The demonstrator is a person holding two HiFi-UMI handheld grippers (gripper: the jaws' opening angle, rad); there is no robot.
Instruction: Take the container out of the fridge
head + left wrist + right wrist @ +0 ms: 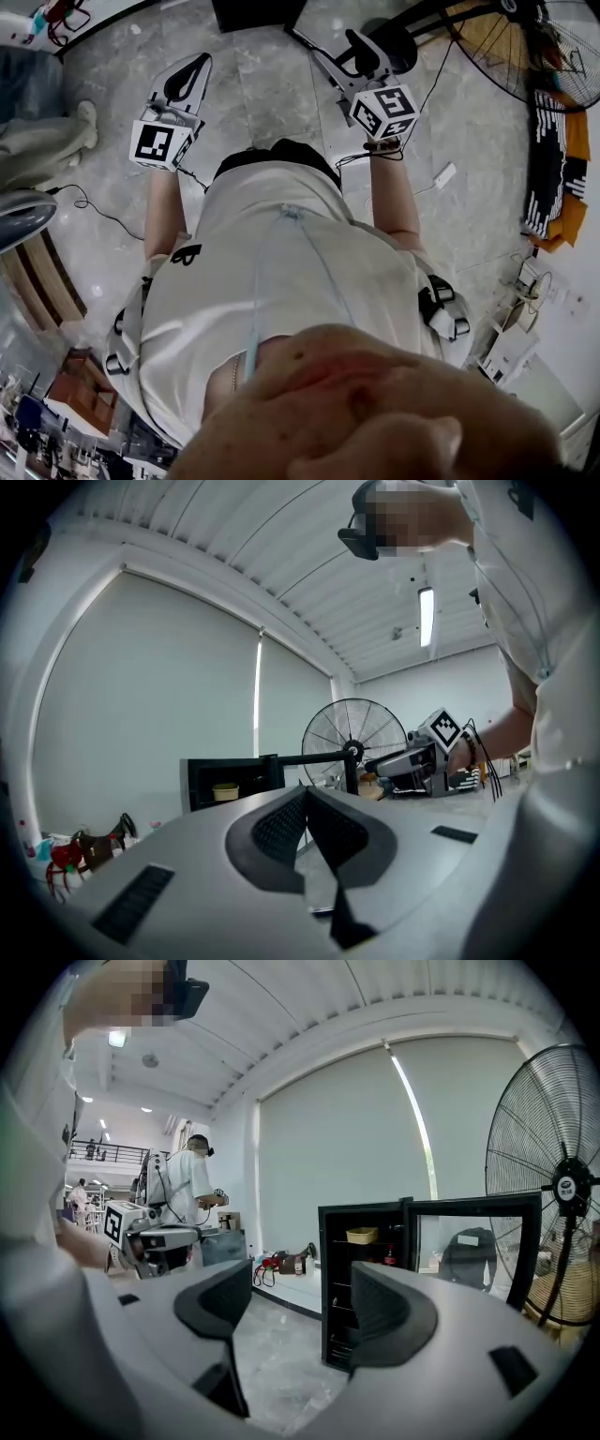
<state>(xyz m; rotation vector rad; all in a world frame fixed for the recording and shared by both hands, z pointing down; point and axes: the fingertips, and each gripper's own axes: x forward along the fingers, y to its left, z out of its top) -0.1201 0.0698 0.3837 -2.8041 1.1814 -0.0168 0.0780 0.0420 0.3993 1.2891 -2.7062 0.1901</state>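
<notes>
A small black fridge (370, 1283) stands open some way ahead, its glass door (473, 1251) swung to the right. A yellow container (362, 1235) sits on its top shelf, also small in the left gripper view as the container (225, 790). My right gripper (300, 1314) is open and empty, well short of the fridge. My left gripper (307, 819) is shut with nothing in it. In the head view both are held out over the floor, the left gripper (192, 77) and the right gripper (343, 56), in front of the person's white shirt.
A big pedestal fan (555, 1185) stands right of the fridge. A red bottle (391, 1258) is on a fridge shelf. Bags and bottles (281, 1264) lie along the low ledge to the left. Another person (187, 1185) stands far left. Cables (89, 204) trail on the grey floor.
</notes>
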